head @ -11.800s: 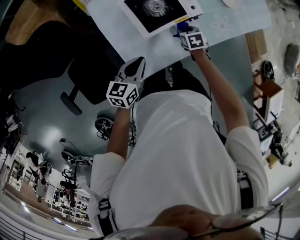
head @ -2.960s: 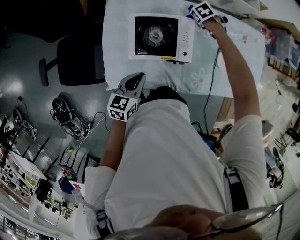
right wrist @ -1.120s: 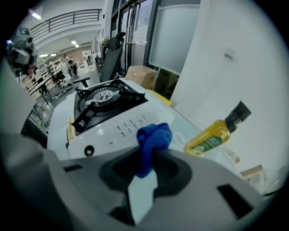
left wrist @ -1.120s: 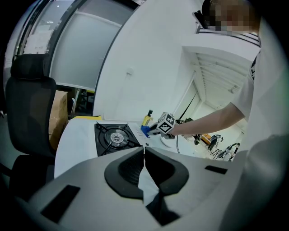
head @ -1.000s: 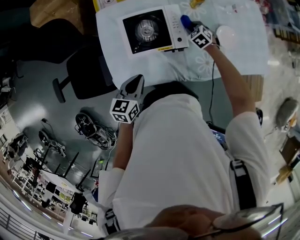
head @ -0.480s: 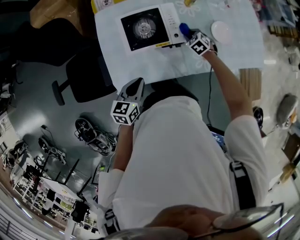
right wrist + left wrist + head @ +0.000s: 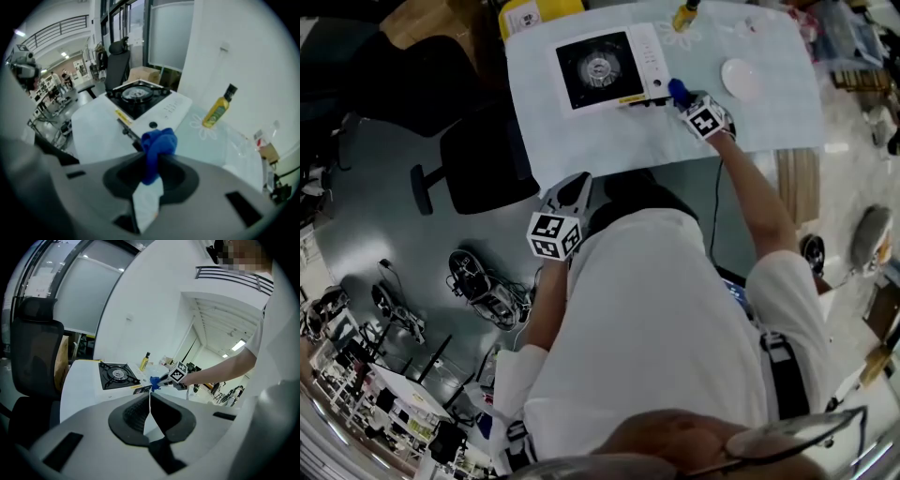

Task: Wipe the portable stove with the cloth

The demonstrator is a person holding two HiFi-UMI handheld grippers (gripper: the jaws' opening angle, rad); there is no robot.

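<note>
- Your right gripper (image 7: 152,165) is clamped on the blue cloth (image 7: 158,142), which bunches out just beside the control-panel corner of the stove (image 7: 605,67). I can't tell whether it touches.
- Your left gripper (image 7: 150,409) has its jaws pressed together on nothing, held well back from the stove.
- Judged step: bringing the cloth onto the stove. Next, lower it flat and sweep across the top.
- Count: one stove, one cloth, one yellow bottle (image 7: 217,111) beyond the stove, and one white dish (image 7: 741,78) to the side.

White portable stove (image 7: 605,67), bunched blue cloth (image 7: 158,141) just beside it
</note>
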